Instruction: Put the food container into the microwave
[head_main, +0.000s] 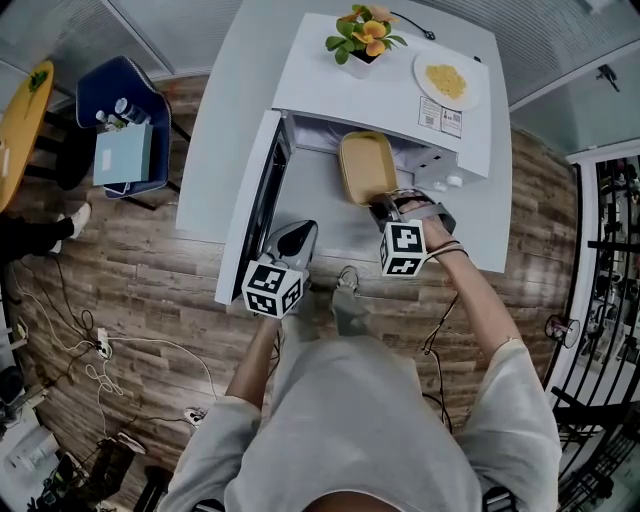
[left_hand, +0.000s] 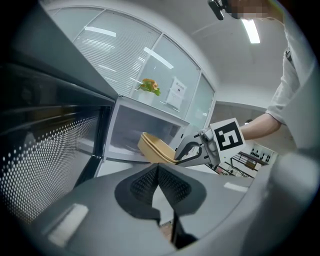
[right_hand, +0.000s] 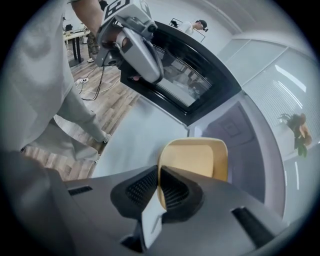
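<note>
- An office-like test room with a small kitchen corner set up in it.
- A white microwave (head_main: 380, 90) stands alone on a plain white desk (head_main: 225, 120), with a potted plant (head_main: 362, 35) and a plate (head_main: 447, 80) of food on its top.
- Glass partition walls (left_hand: 120, 55) with blinds and a ceiling strip light (left_hand: 251, 31) enclose the space.
- Loose cables (head_main: 90, 350) trail across the wood-look floor (head_main: 150, 290).
- A metal rack (head_main: 610, 250), a blue chair (head_main: 120, 125) and a round yellow table (head_main: 22, 130) stand around.
- Another person (right_hand: 194, 26) stands farther back.
</note>
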